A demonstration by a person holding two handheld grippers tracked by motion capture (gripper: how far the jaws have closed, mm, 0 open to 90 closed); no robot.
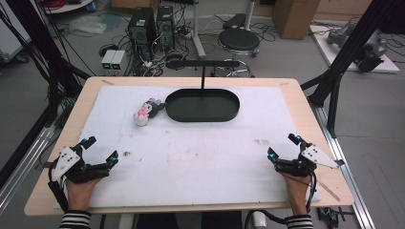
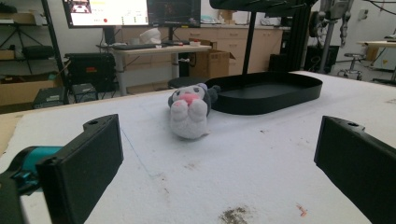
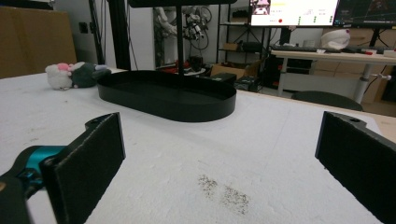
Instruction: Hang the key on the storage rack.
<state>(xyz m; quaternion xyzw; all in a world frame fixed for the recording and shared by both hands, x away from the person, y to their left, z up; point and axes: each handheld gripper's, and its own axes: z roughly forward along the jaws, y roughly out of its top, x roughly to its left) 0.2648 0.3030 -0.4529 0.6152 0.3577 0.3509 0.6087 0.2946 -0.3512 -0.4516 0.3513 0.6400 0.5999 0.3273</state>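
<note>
The left tongs point(image 1: 98, 149) rest near the table's point(image 1: 296, 90) front left corner, held in the person's left hand point(image 1: 79, 191), on the white sheet point(image 1: 200, 157) that covers most of the table top. Their jaws stand wide apart with nothing between them, and they point toward the far side of the table.

The plush toy point(image 1: 145, 112) lies well apart from them, farther in and a little to their right, left of the table's middle and closer to the far edge than to the front. In the left gripper view the toy point(image 2: 189, 114) sits between the two spread jaws but far beyond them, lying on its back with its pale paws and pink face turned toward the camera, bare sheet in the gap.

Just beside the toy, to its right, stands the black oval tray point(image 1: 203, 117), touching or almost touching the toy's dark end; its rim lies near the middle of the far edge, in front of a thin black stand point(image 1: 203, 71).

The right tongs point(image 1: 282, 146) rest near the front right corner in the right hand point(image 1: 296, 188), jaws likewise wide apart and holding nothing. From the right gripper view the tray point(image 3: 168, 95) lies ahead of them and the toy point(image 3: 74, 74) is farther off at the tray's left end, well apart from these tongs.
</note>
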